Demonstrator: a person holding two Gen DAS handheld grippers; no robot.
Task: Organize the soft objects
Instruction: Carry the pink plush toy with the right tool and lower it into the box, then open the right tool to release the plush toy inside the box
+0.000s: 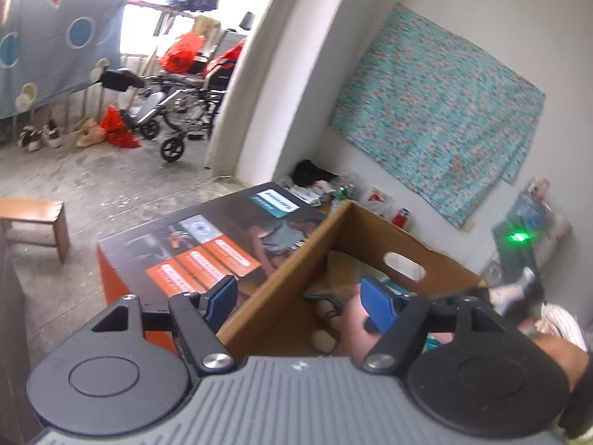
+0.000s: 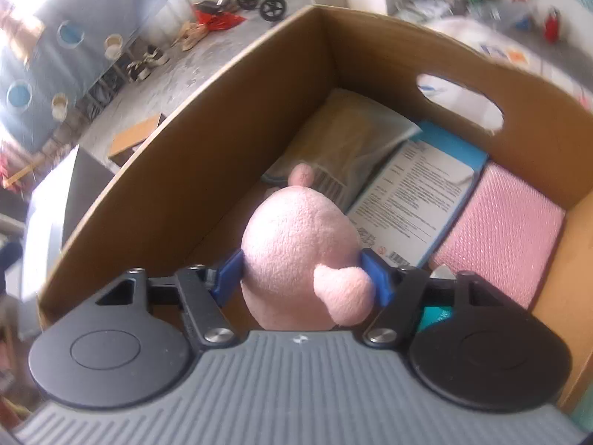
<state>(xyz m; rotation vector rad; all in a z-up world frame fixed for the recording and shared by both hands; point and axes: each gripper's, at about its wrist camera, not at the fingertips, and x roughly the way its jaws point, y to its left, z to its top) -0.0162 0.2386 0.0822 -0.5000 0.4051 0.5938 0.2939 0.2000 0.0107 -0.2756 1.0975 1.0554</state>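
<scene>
The right tool (image 2: 302,276) reaches down into the open cardboard box (image 2: 207,141), its blue pads (image 2: 376,274) on either side of a pink plush toy (image 2: 296,248); whether they press on it or only flank it I cannot tell. The toy sits near the box's left wall, over a plastic-wrapped packet (image 2: 352,137) and a printed blue-and-white pack (image 2: 418,193); a pink textured pad (image 2: 500,230) lies along the right wall. The left tool (image 1: 300,302) hovers over the box's near rim, jaws apart and empty. A dark printed carton (image 1: 207,237) stands just beside the box.
</scene>
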